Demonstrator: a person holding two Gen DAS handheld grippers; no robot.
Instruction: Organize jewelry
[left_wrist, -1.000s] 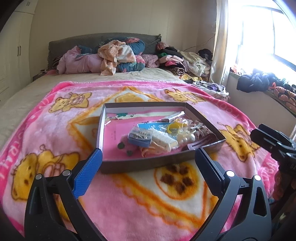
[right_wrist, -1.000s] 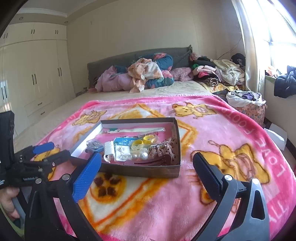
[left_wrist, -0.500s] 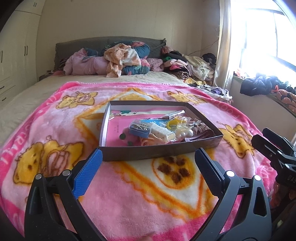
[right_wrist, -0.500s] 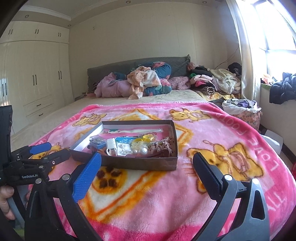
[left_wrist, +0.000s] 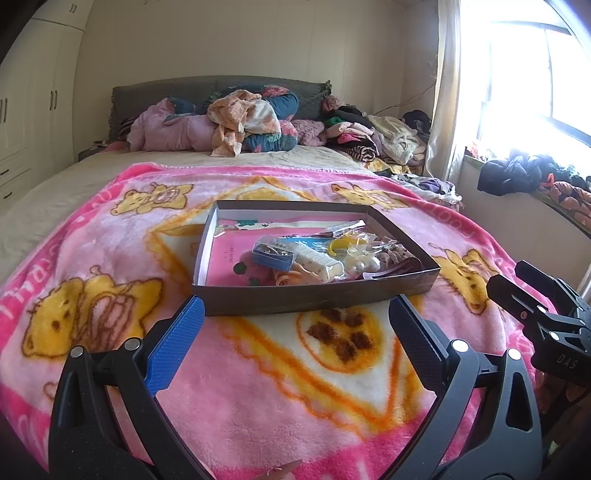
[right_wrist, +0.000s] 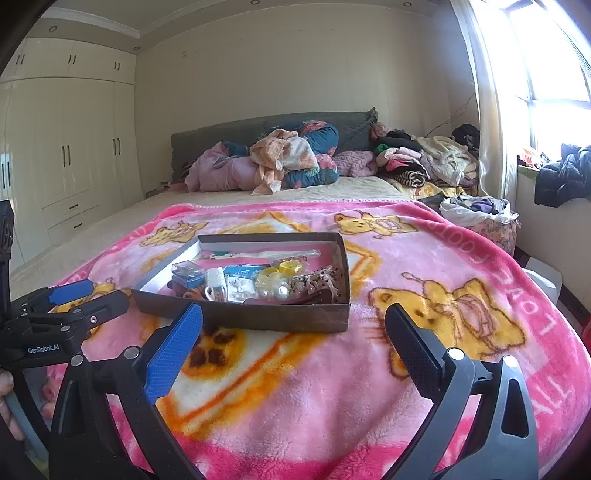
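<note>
While both the left gripper (left_wrist: 295, 317) and the right gripper (right_wrist: 293, 328) hang spread and empty near the shallow box (right_wrist: 258, 321), the jewelry (right_wrist: 273, 284) lies heaped together inside it, which fits sorting either finished or waiting.

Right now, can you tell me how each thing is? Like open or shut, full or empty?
Left gripper: open, holding nothing.
Right gripper: open, holding nothing.
Box: no lid, flat on the blanket, holding many small items.
Small blue case: lying in the box; open or shut, cannot tell.
Blanket: spread over the bed.
Wardrobe doors: shut.
</note>
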